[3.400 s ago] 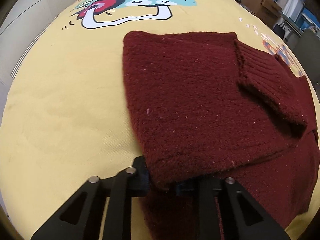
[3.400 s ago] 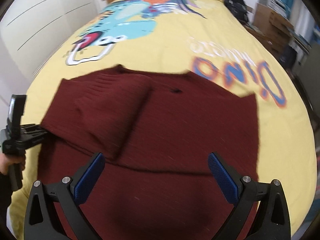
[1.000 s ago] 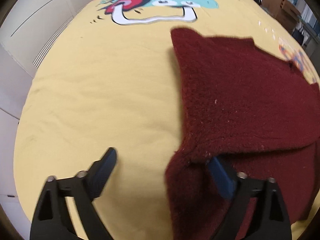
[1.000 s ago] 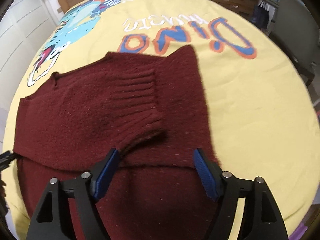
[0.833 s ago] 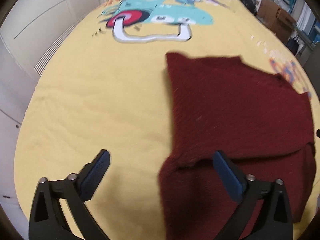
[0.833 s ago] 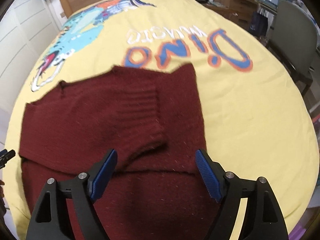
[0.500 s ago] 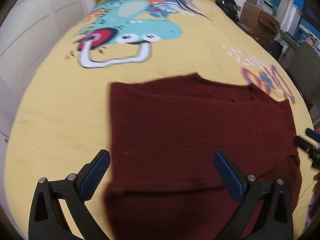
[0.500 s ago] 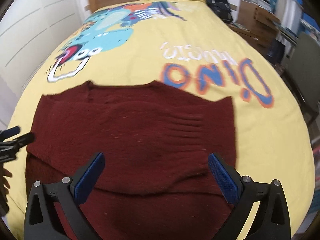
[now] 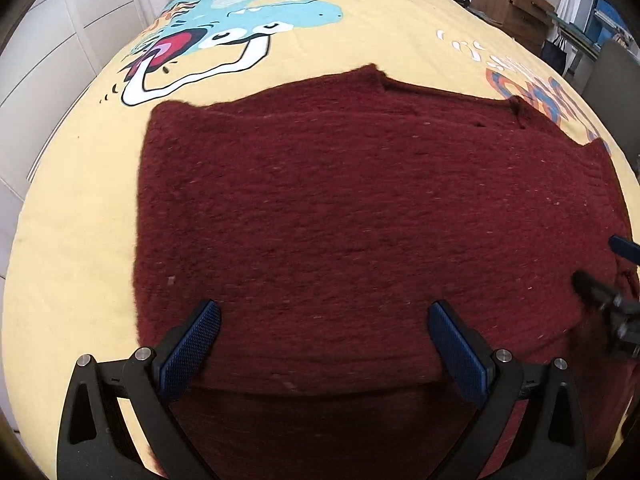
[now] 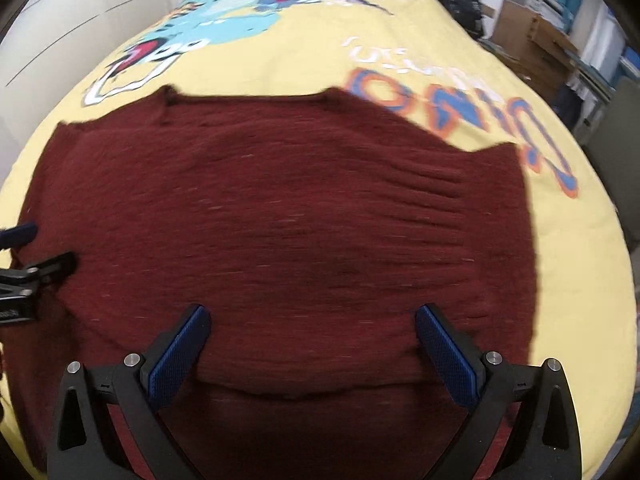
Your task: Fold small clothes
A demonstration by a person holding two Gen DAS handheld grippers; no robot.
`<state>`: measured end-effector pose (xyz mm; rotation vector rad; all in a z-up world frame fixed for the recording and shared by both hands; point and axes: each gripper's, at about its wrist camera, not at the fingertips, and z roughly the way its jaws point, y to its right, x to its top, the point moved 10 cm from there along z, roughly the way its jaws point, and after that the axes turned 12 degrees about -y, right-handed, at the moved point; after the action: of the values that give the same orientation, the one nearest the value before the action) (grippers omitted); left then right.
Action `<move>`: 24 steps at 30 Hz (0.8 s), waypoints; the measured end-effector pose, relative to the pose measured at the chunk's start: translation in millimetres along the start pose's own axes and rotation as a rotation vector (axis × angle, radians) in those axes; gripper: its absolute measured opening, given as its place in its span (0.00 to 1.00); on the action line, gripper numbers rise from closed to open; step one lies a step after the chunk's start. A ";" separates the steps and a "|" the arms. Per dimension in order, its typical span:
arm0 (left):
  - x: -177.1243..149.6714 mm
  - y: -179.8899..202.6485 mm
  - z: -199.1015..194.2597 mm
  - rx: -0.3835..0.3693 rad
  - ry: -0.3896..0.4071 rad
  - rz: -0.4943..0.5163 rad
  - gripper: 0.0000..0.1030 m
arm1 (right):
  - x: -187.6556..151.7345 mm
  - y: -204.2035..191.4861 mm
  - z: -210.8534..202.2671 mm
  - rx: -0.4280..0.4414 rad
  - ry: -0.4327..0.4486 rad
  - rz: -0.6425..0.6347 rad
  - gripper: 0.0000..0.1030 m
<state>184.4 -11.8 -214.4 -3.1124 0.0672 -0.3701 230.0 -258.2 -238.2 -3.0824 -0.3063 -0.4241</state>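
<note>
Folded maroon sweater [image 9: 360,208] on yellow bedspread [image 9: 80,200], left hand-held gripper [image 9: 324,344] wide apart above it.

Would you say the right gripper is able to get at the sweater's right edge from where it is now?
Probably yes. The right gripper hangs open over the maroon sweater, and nothing lies between it and the right edge on the yellow bedspread.

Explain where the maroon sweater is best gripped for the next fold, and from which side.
Probably the near corners of the maroon sweater, one per claw, coming in from the near side. Its folded-in sleeves lie flat on top and the bottom hem runs closest to the open left claw and right claw.
</note>
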 end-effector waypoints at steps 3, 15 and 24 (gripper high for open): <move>-4.1 -18.8 2.9 -0.012 0.005 -0.019 0.99 | -6.7 24.1 9.7 0.036 -0.023 0.072 1.00; -6.4 -17.3 -2.5 -0.034 -0.014 -0.023 0.99 | -18.4 34.0 7.3 0.109 -0.020 0.106 1.00; -36.9 -12.4 -52.6 -0.110 -0.012 -0.038 0.99 | -66.0 49.3 -51.0 0.106 0.034 0.091 1.00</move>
<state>136.7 2.1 -171.7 -3.2286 0.0292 -0.3610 163.7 -321.3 -206.2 -2.9681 -0.1813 -0.4417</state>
